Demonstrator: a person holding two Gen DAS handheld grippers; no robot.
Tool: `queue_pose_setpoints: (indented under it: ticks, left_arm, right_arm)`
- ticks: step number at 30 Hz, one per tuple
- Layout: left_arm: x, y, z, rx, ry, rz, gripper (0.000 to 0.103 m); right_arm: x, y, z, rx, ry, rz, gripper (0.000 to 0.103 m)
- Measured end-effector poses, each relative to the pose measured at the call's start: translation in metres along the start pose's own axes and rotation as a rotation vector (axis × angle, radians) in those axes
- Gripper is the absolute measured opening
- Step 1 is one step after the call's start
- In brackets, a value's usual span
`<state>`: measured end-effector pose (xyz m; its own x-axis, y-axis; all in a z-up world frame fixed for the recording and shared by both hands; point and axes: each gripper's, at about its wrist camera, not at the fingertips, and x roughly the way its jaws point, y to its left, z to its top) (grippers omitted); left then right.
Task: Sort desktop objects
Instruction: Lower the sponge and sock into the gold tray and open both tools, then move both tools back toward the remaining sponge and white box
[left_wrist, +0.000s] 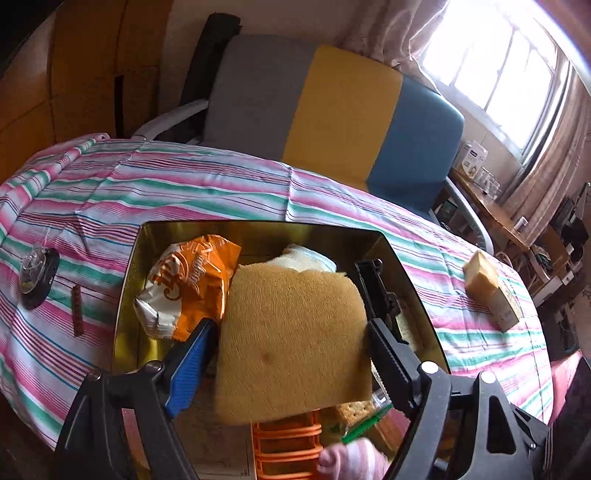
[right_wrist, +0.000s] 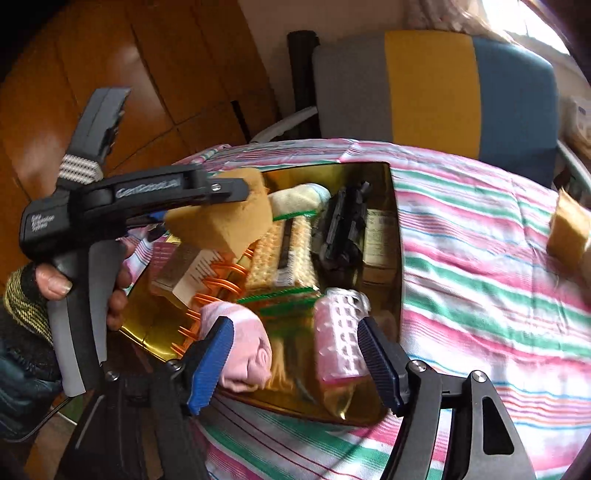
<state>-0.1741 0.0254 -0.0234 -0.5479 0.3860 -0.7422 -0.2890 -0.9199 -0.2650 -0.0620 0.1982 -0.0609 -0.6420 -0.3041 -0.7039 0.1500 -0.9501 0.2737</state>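
Observation:
My left gripper (left_wrist: 291, 332) is shut on a tan sponge (left_wrist: 291, 339) and holds it above the gold tin box (left_wrist: 127, 295); it shows from the side in the right wrist view (right_wrist: 236, 195), with the sponge (right_wrist: 229, 221) in its jaws. My right gripper (right_wrist: 295, 339) is open above the near end of the box (right_wrist: 397, 229), its fingers on either side of a pink rolled cloth (right_wrist: 247, 350) and a pink-and-white hair roller (right_wrist: 340, 332). The box holds an orange snack bag (left_wrist: 192, 288), a black clip (right_wrist: 340, 225), crackers (right_wrist: 280, 254) and an orange coil (right_wrist: 218, 284).
The box sits on a striped cloth (left_wrist: 184, 184). A dark disc with a clear top (left_wrist: 37, 273) and a brown stick (left_wrist: 77, 310) lie left of the box. A yellow block on a small carton (left_wrist: 487, 284) lies to the right. A grey, yellow and blue chair (left_wrist: 332, 110) stands behind.

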Motion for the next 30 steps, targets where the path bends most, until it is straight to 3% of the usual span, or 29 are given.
queue_pose_setpoints:
  ticks: [4, 9, 16, 24, 27, 30]
  left_arm:
    - [-0.017, 0.003, -0.012, -0.022, -0.023, 0.002, 0.083]
    - [-0.039, -0.01, -0.031, 0.027, -0.068, 0.049, 0.083]
    - [-0.037, -0.018, -0.044, 0.034, -0.045, 0.09, 0.082]
    - [-0.019, -0.038, -0.005, 0.1, -0.117, 0.088, 0.078]
    - [-0.02, -0.04, 0.012, 0.095, -0.134, 0.038, 0.085]
    - [-0.022, -0.04, 0.02, 0.107, -0.136, 0.069, 0.088]
  right_arm:
    - [-0.017, -0.016, -0.01, 0.06, -0.026, -0.001, 0.074]
    - [-0.039, -0.037, -0.023, 0.121, -0.055, -0.035, 0.077]
    - [-0.061, -0.082, -0.048, 0.253, -0.063, -0.11, 0.077]
    - [-0.078, -0.114, -0.071, 0.32, -0.066, -0.176, 0.077]
    - [-0.081, -0.121, -0.075, 0.335, -0.064, -0.193, 0.077]
    - [-0.083, -0.131, -0.077, 0.361, -0.061, -0.202, 0.077]
